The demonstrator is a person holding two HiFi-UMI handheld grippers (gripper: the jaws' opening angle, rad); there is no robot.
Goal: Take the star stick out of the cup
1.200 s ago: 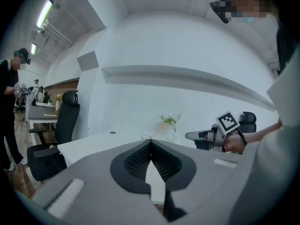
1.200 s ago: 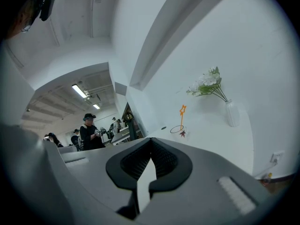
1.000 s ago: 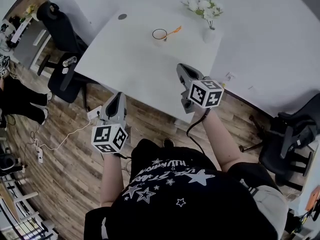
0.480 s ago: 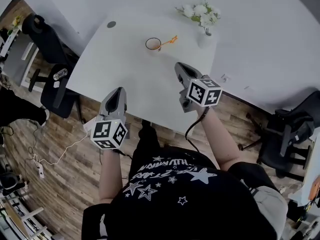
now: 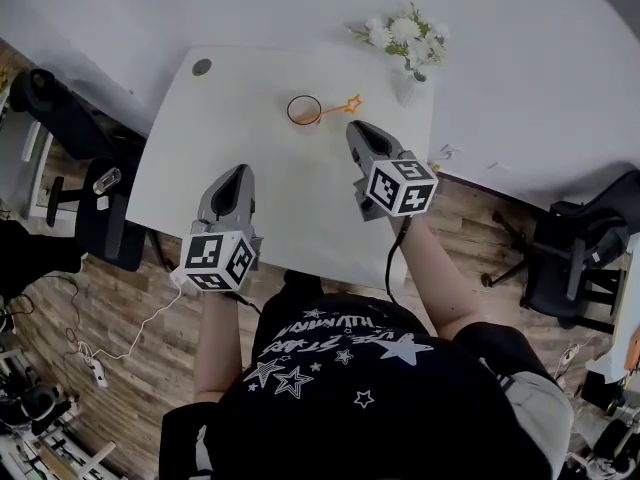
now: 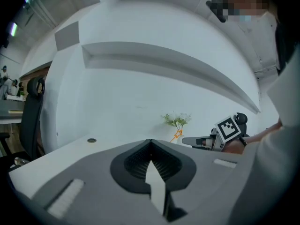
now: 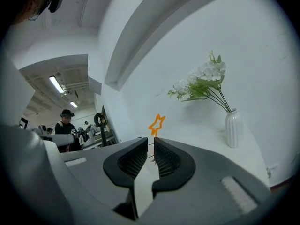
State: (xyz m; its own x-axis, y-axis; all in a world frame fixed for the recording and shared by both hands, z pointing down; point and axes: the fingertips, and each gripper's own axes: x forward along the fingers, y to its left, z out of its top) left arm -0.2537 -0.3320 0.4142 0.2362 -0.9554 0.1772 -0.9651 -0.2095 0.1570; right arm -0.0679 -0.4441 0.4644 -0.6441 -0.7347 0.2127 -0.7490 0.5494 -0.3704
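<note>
A clear cup (image 5: 303,110) stands on the white table (image 5: 190,158), with an orange star stick (image 5: 352,102) leaning out of it to the right. My right gripper (image 5: 360,134) hovers just short of the star; its jaws are opening, a narrow gap shows and nothing is between them. In the right gripper view the star (image 7: 157,124) rises just beyond the right gripper (image 7: 149,146), and the cup is hidden behind the jaws. My left gripper (image 5: 235,175) is shut and empty over the table's near left. From the left gripper (image 6: 150,146) the star stick (image 6: 176,135) shows far off.
A white vase of flowers (image 5: 410,63) stands at the table's far right corner, close behind the cup, also the vase (image 7: 233,128). A round grommet (image 5: 202,67) sits at the far left. Office chairs (image 5: 70,118) stand on the wooden floor around the table.
Both grippers have moved forward over the table. The right gripper has come close to the star stick, and the left now hangs over the table's near part.
</note>
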